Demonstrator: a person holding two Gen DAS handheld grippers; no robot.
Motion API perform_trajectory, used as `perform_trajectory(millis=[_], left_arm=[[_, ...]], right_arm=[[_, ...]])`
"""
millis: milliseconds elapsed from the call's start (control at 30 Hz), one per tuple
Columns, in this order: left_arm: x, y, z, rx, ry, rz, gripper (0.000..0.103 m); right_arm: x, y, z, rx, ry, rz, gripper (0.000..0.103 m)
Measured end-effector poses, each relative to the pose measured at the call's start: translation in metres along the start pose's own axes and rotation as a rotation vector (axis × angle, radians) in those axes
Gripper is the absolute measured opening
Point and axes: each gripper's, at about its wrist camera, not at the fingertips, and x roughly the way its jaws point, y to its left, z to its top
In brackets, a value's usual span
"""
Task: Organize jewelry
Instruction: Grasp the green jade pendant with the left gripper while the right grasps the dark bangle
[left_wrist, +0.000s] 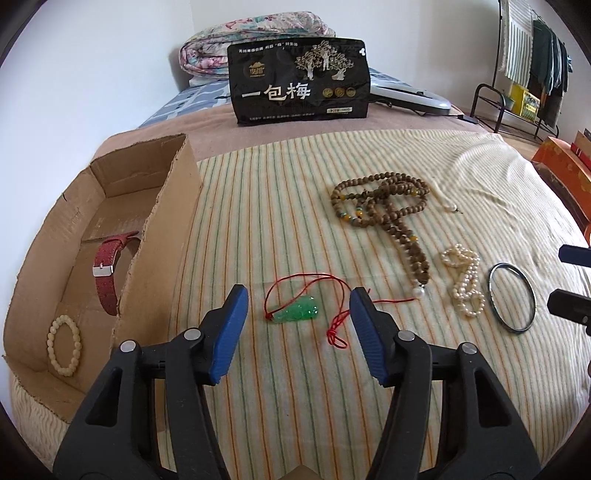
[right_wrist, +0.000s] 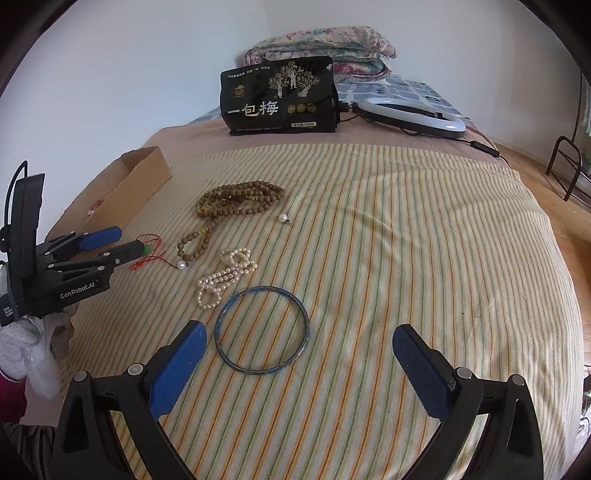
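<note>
- The left hand-held gripper (left_wrist: 297, 301) hangs just above the bed, jaws spread wide, with the green jade pendant (left_wrist: 297, 313) lying on the striped blanket (left_wrist: 258, 221) right between its blue pads. Nothing is pinched yet.
- The pendant's red cord (left_wrist: 332, 295) loops loosely around it and trails off with a knot by the right pad. A close on the cord alone could leave the stone dangling and swinging on the way over.
- The stone looks small, smooth and flat on soft cloth. My worry is the pads sliding over it, or grabbing a fold of blanket along with it.
- The cardboard box (left_wrist: 162, 236) stands just to the left, already holding a red watch strap (left_wrist: 107, 269) and a pale bead bracelet (left_wrist: 64, 345). Its near wall is tall, so a low carry could knock the pendant or snag the cord on the torn edge.
- The cord's far end runs close to the white bead at the tip of the brown bead necklace (left_wrist: 384, 210); a lift might drag that strand.
- The right hand-held gripper (right_wrist: 299, 360) is also splayed open and empty, with the blue bangle (right_wrist: 262, 330) flat just ahead of it, nearer its left pad. The pearl strand (right_wrist: 225, 277) lies just beyond the bangle, close enough to get nudged.
</note>
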Motion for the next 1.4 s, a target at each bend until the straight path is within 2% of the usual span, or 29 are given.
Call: perform_trajectory(millis=[33,100,200,333,433,567,833,933,1033,1067,1200,1400], left_arm=[[0.003,0.001,0.000,-0.002,0.004,0.000,0.059],[0.009,0.002,-0.001,0.002,0.018,0.001,0.050],[0.016,0.006,-0.003,-0.004,0.033,0.002,0.049],[0.020,0.014,-0.003,-0.039,0.042,-0.034,0.049],[0.021,0.014,-0.004,-0.035,0.041,-0.054,0.044],[0.022,0.013,-0.004,-0.029,0.037,-0.064,0.033],[0.020,0.012,-0.005,-0.024,0.030,-0.082,0.027],[0.020,0.012,-0.005,-0.022,0.029,-0.083,0.027],[0.019,0.012,-0.005,-0.021,0.027,-0.088,0.026],[0.019,0.012,-0.004,-0.020,0.027,-0.093,0.018],[0.012,0.009,-0.003,-0.013,0.014,-0.094,0.009],[0.010,0.011,-0.004,-0.040,0.025,-0.112,0.010]], right_arm=[[0.003,0.001,0.000,-0.001,0.005,0.004,0.100],[0.009,0.004,-0.001,-0.004,0.015,0.013,0.099],[0.016,0.008,0.000,-0.014,0.023,0.010,0.099],[0.022,0.012,0.000,-0.021,0.030,0.009,0.099],[0.025,0.013,0.001,-0.023,0.035,0.006,0.099],[0.031,0.015,-0.001,-0.024,0.046,0.001,0.099],[0.047,0.025,-0.004,-0.058,0.078,-0.028,0.099],[0.047,0.027,-0.005,-0.070,0.080,-0.052,0.092],[0.044,0.027,-0.004,-0.076,0.074,-0.049,0.075],[0.043,0.027,-0.003,-0.076,0.073,-0.051,0.075],[0.041,0.025,-0.003,-0.059,0.072,-0.041,0.075],[0.036,0.025,-0.004,-0.045,0.070,-0.033,0.075]])
